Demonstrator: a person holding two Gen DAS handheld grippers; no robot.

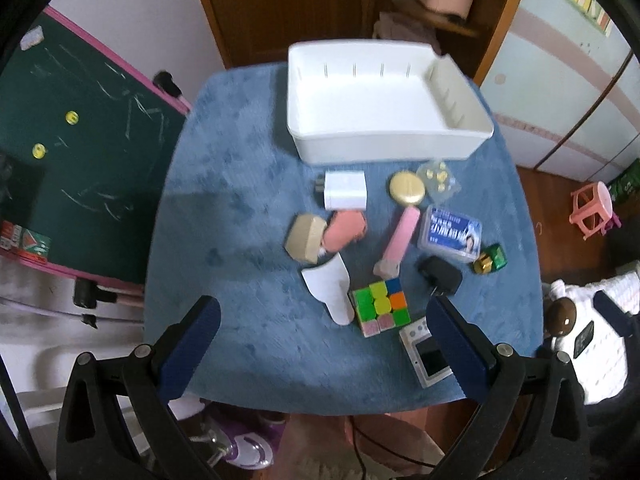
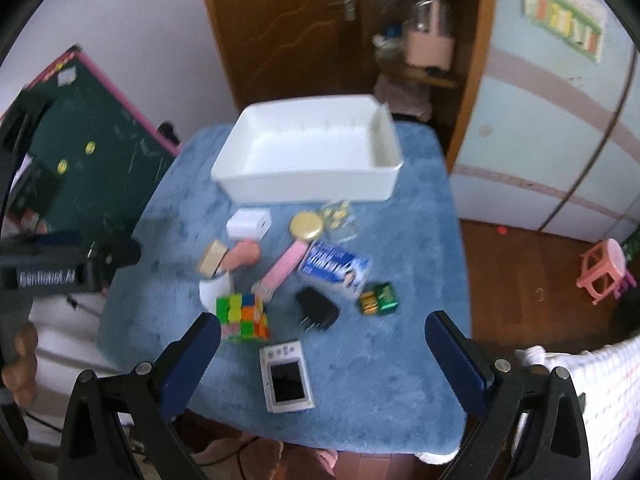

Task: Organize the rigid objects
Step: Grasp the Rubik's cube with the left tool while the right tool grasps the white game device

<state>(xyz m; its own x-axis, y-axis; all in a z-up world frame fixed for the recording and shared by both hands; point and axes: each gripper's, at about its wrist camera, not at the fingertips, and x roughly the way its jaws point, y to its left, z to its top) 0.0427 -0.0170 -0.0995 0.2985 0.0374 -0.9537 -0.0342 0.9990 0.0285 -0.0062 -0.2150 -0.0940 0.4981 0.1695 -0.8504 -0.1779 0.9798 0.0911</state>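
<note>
At 12 o'clock of the right gripper [image 2: 322,344], the camera [image 2: 286,376] lies nearest, long axis pointing away. Both grippers' jaws stand spread, empty; the left gripper [image 1: 322,332] is farther off.

A home, most likely a child's room: a green chalkboard [image 1: 80,128] with a pink frame and chalk scribbles leans at the left of the frame, a small pink toy stool [image 2: 604,272] stands on the wooden floor [image 2: 520,264] at the right, and a wooden shelf unit [image 2: 424,40] fills the upper middle beside a pale blue wardrobe [image 2: 560,140], with a blue plush cloth [image 1: 240,220] covering the surface
</note>
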